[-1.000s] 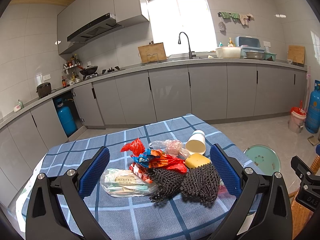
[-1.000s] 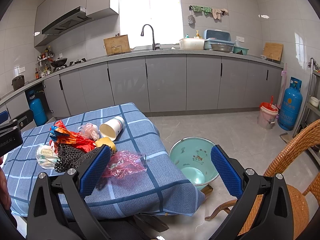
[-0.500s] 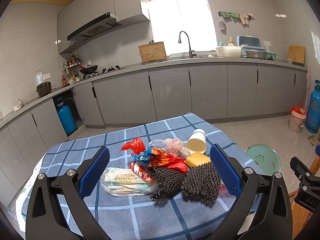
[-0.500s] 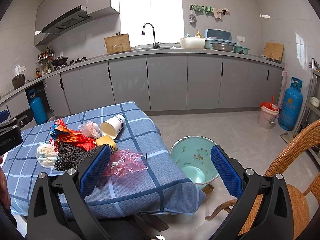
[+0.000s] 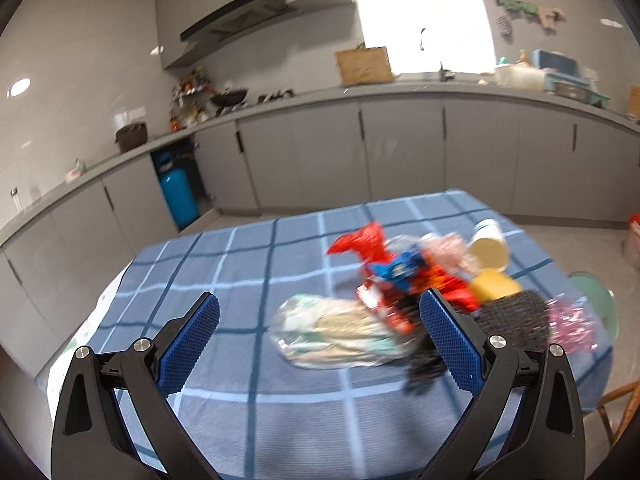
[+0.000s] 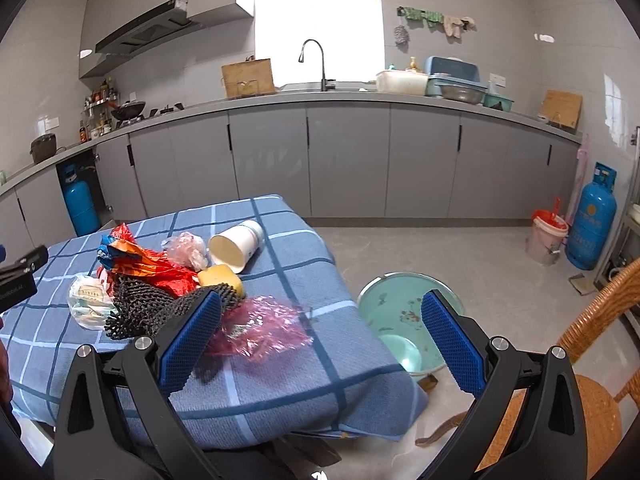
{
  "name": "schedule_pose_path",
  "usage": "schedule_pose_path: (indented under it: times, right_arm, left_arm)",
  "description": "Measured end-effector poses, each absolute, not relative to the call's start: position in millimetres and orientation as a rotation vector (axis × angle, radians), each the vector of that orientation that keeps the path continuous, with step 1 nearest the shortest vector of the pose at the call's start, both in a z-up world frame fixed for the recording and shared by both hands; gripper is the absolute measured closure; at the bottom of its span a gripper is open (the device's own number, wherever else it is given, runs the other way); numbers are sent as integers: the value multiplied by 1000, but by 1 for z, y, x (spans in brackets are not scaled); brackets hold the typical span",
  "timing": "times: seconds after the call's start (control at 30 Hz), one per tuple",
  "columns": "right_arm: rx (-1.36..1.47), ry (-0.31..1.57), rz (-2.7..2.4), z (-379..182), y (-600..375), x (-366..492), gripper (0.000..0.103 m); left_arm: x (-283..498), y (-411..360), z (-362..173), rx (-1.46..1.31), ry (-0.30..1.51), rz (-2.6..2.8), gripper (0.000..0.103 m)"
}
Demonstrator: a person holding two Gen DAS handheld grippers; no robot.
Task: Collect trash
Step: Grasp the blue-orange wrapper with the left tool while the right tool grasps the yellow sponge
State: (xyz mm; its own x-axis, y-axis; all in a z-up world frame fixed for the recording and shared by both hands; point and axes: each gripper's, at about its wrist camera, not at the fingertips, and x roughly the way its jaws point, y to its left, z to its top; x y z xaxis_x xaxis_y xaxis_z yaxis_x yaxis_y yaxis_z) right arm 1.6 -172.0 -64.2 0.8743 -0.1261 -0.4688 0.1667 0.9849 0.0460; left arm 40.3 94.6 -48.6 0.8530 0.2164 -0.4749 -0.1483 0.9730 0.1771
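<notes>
Two grippers, both with jaws spread wide and gripping nothing. My left gripper (image 5: 320, 334) hangs over the checked tablecloth (image 5: 256, 264), and the clear plastic bag (image 5: 340, 332) lies right between its blue pads, a bit toward the right pad, long axis running left-right across the jaw gap. That's the relation that counts, I judge: a short push forward and down puts the bag in the bite, though closing would be along its length, not across it.

Rest of the trash pile sits right of that: red-blue snack wrapper (image 5: 400, 268), black mesh (image 5: 516, 316), yellow sponge (image 5: 494, 284), tipped paper cup (image 5: 490, 244), pink film (image 5: 572, 324) at the table edge.

My right gripper (image 6: 320, 338) is off toward the table's right side, its gap spanning the tablecloth corner and the green basin (image 6: 400, 304) on the floor. Pink film is just beside its left pad. Left is nearer the bag, right nearer the film and basin.

Versus half a second back: left view has swung left and dipped, now motion-blurred, pile shifted from centre to right of frame, bag now centred. Right view barely changed.
</notes>
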Motion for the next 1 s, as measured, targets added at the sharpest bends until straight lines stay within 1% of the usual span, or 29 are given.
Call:
schedule_pose_path:
  times: [0.13,0.37,0.6,0.77,0.83,0.9,0.93,0.97,1.0]
  right_arm:
    - [70,535,-141,-79,-165,22,5]
    - [53,609,-128,-103,-157,57,5]
    - [24,626,-104,-111,-146,93,5]
    - [25,627,-95,-115,-143,108,5]
    - [13,628,-88,-119,-139,111,5]
    - [-5,634,-80,-123,-135,113,5]
    - [-11,638,-76,-125,-133,115,5]
    - [-12,644,-72,-126,-133,116,5]
    - [-10,651,-75,-128,-133,118,5]
  left_arm:
    - [51,112,-64,119,562,216,4]
    - [71,111,-82,115,608,214,4]
    - [114,76,-76,119,609,105,4]
    - [149,51,-92,157,640,44,5]
    - [156,45,-98,171,648,33,6]
    - [159,43,-101,170,641,19,22]
    - [160,43,-100,167,646,7,39]
    - [162,43,-100,162,652,-6,51]
    - [162,42,-101,154,656,-19,60]
